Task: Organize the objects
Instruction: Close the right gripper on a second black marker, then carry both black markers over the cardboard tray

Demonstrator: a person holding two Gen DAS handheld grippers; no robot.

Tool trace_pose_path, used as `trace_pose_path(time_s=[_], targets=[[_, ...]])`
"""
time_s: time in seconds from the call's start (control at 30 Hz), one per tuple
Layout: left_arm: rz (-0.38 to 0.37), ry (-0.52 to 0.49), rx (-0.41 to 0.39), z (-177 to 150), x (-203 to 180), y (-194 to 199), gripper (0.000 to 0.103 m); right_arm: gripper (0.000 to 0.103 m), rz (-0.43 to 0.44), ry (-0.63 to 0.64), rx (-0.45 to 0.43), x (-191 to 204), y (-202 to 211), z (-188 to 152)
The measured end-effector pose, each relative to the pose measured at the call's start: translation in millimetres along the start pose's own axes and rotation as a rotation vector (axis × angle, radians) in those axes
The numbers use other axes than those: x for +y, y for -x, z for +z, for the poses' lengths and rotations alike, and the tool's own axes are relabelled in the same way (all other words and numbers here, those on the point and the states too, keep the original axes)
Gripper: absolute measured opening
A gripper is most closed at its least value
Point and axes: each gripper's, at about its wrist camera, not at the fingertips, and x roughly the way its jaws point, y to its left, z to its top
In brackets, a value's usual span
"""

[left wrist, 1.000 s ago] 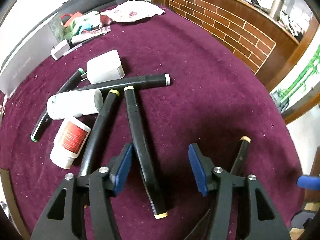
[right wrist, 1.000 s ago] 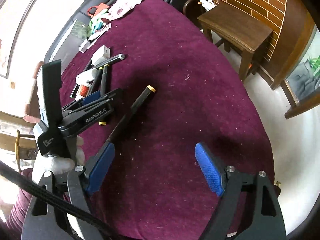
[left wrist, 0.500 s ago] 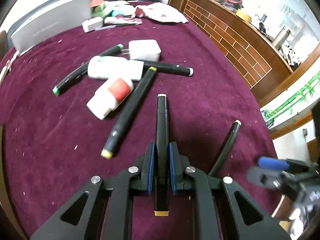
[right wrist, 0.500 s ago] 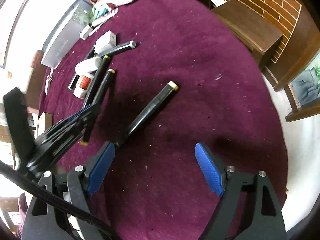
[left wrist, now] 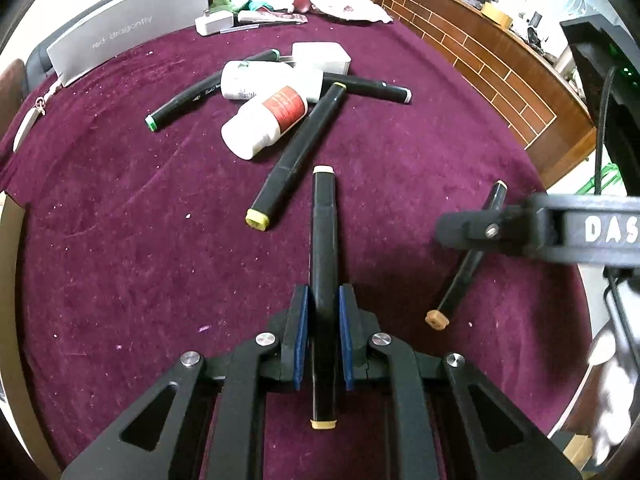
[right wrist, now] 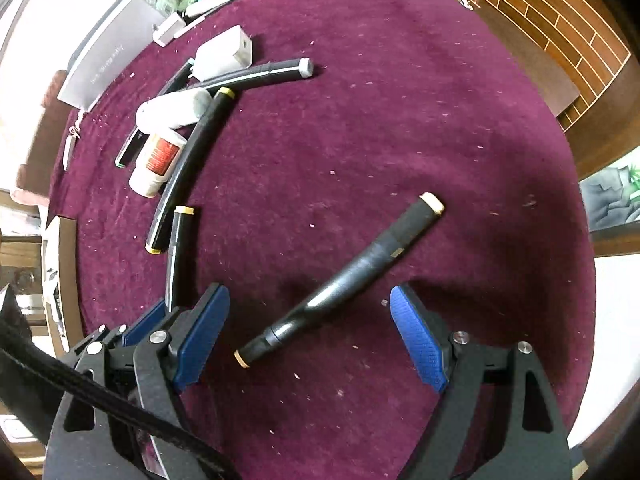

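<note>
My left gripper is shut on a black marker with cream caps, held lengthwise between the blue pads; it also shows in the right wrist view. My right gripper is open, its jaws on either side of a black marker with tan caps that lies on the purple cloth; this marker shows in the left wrist view, partly behind the right gripper's finger. A yellow-capped marker, a green-capped marker, a grey-capped marker, two white bottles and a white charger lie in a pile.
A grey box, a small white adapter and crumpled wrappers sit at the table's far edge. A brick-pattern wooden counter stands beyond the table on the right. The round table's rim drops off at right.
My left gripper closed on the cream-capped marker and lifted it away from the pile. My right gripper moved in over the tan-capped marker, still open.
</note>
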Motion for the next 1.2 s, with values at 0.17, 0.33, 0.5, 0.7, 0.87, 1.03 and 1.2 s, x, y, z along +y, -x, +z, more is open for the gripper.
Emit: trace_pose_path(time_s=[0.17, 0.33, 0.5, 0.7, 0.87, 1.03, 1.2], targets=[[0.011, 0.018, -0.035, 2, -2, -2, 0.012, 0.081, -0.057, 0.011, -0.007, 11, -7, 0], [0.014, 0.002, -0.088, -3, -6, -1, 0.016, 0.059, -0.174, 0.071, -0.042, 23, -8, 0], [-0.083, 0.054, -0.046, 2, 12, 1, 0.012, 0.017, -0.195, 0.111, -0.071, 15, -1, -7], [-0.143, 0.126, -0.077, -8, 33, 22, 0.012, 0.013, -0.082, 0.041, -0.083, -7, 17, -7], [-0.151, 0.131, -0.085, -15, 42, 34, 0.012, 0.013, -0.023, 0.014, -0.075, -6, 21, -12], [-0.115, 0.121, -0.076, -25, 49, 43, 0.012, 0.013, 0.064, -0.014, -0.028, 2, 18, -23], [-0.12, 0.135, -0.064, -44, 58, 48, 0.012, 0.013, 0.002, 0.05, 0.005, 18, 5, -37]])
